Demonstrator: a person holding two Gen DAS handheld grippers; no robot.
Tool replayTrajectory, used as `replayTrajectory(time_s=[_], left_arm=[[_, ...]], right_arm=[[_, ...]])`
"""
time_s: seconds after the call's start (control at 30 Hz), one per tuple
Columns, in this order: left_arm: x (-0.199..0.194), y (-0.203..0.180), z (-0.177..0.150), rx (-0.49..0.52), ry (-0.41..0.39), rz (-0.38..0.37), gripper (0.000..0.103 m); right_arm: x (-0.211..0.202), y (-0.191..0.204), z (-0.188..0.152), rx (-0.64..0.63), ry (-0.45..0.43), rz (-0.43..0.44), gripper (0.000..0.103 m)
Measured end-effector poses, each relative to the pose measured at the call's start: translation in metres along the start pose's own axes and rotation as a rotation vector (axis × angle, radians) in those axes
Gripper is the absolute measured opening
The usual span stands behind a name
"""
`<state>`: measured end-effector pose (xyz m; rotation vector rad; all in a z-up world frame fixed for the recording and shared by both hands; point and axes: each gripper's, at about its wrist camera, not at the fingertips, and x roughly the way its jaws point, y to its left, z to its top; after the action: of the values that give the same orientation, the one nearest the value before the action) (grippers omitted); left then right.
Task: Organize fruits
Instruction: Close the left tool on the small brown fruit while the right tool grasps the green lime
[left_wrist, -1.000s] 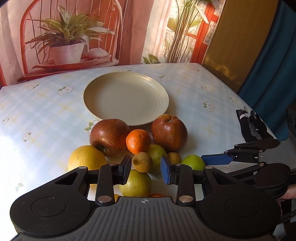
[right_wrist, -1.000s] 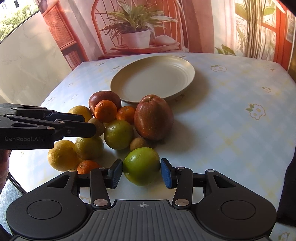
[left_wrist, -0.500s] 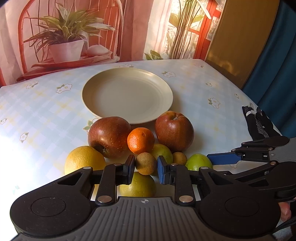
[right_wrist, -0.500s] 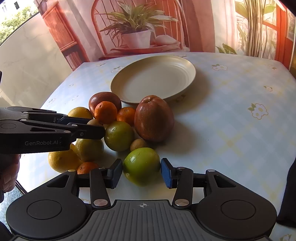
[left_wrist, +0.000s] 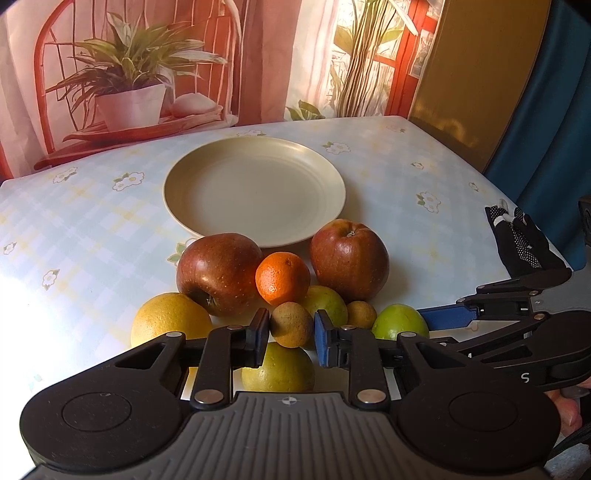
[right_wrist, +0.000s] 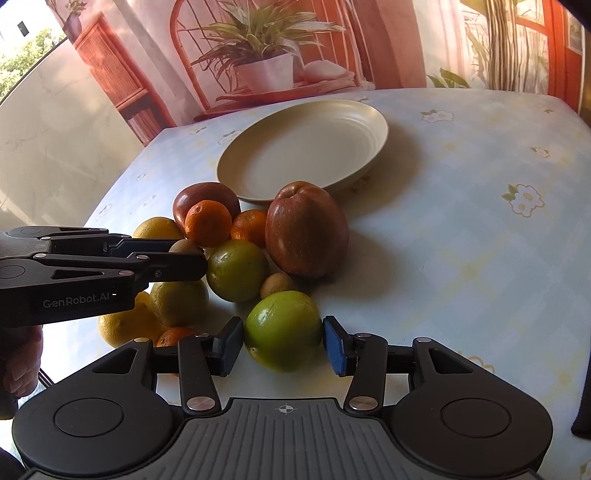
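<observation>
The left claw (left_wrist: 291, 334) has closed in on a small brown fruit (left_wrist: 291, 325): its fingers sit just at the fruit's two sides, though whether they truly press on it cannot be told. That fruit sits in the fruit pile on the near side of the cream plate (left_wrist: 255, 190), which lies on the flowered table (left_wrist: 424, 229). Touching the plate's near rim are two red apples (left_wrist: 218, 271) with a mandarin (left_wrist: 282, 277) between them; a yellow citrus (left_wrist: 170, 325) lies to the left of the pile.

The right claw (right_wrist: 283, 345) is spread around a green apple (right_wrist: 282, 330) at the pile's edge farthest from the plate, its left pad close against the skin and its blue right pad (right_wrist: 334, 350) just at the other side. Firm contact is unclear. A black glove (left_wrist: 524, 240) lies at the table's right edge, well apart from the plate.
</observation>
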<state>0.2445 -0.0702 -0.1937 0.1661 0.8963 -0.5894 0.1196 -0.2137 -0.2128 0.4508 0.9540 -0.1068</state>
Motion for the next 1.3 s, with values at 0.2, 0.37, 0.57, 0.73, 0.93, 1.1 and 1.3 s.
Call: replayTrajectory(time_s=[0.2,0.37,0.57,0.73,0.93,1.1,1.3], left_arm=[[0.002,0.000,-0.001,0.008,0.000,0.007,0.028],[-0.004,-0.002,-0.002,0.015,-0.018,0.024,0.028],[-0.019,0.007,0.000,-0.023,-0.059,0.047,0.028],[-0.028,0.016,0.006,-0.078,-0.080,0.047,0.028],[-0.036,0.026,0.011,-0.141,-0.104,0.049,0.028],[-0.036,0.033,0.013,-0.189,-0.110,0.052,0.028],[-0.036,0.037,0.015,-0.200,-0.113,0.059,0.028]], right_arm=[[0.000,0.000,0.000,0.000,0.000,0.004,0.043],[-0.002,0.000,-0.001,0.003,-0.005,0.001,0.043],[-0.012,0.001,0.000,0.007,-0.035,0.001,0.043],[-0.020,0.002,0.006,-0.007,-0.057,0.001,0.043],[-0.029,0.004,0.020,-0.029,-0.080,-0.005,0.043],[-0.036,0.006,0.032,-0.046,-0.103,-0.010,0.043],[-0.040,0.008,0.039,-0.061,-0.118,-0.021,0.043]])
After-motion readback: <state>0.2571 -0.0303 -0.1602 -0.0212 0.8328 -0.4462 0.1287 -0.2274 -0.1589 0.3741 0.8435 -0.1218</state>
